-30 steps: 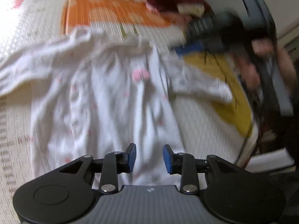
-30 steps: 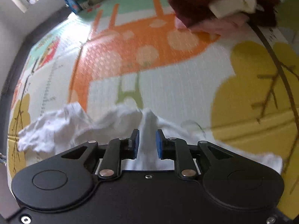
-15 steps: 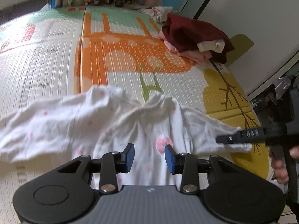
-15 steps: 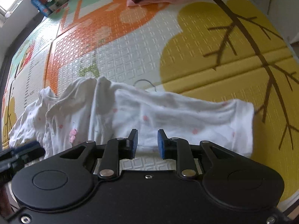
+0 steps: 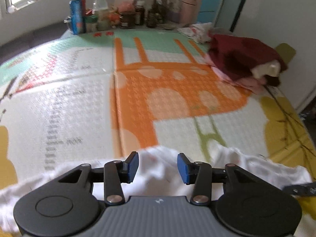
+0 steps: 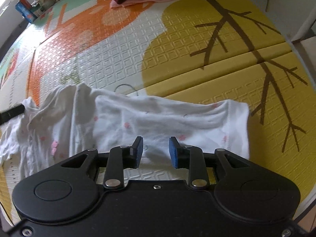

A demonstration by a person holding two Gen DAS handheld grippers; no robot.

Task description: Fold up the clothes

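Note:
A small white garment with pink dots (image 6: 142, 122) lies spread on the play mat, one sleeve reaching right toward the yellow patch. In the left wrist view the same white garment (image 5: 158, 167) shows only along the bottom, behind my fingers. My left gripper (image 5: 157, 167) hovers open over its upper edge with nothing between the blue pads. My right gripper (image 6: 155, 151) is open above the near edge of the sleeve, holding nothing. The left gripper's dark tip (image 6: 11, 113) pokes in at the left of the right wrist view.
The patterned play mat (image 5: 167, 90) stretches ahead. A pile of dark red and pink clothes (image 5: 244, 63) sits at the far right of the mat. Bottles and boxes (image 5: 118, 15) line the far edge by the wall. A white wall (image 5: 276, 19) rises on the right.
Both grippers have drawn back and lowered toward the near side of the garment. The left view has tilted up toward the far wall. The right jaws have opened wider.

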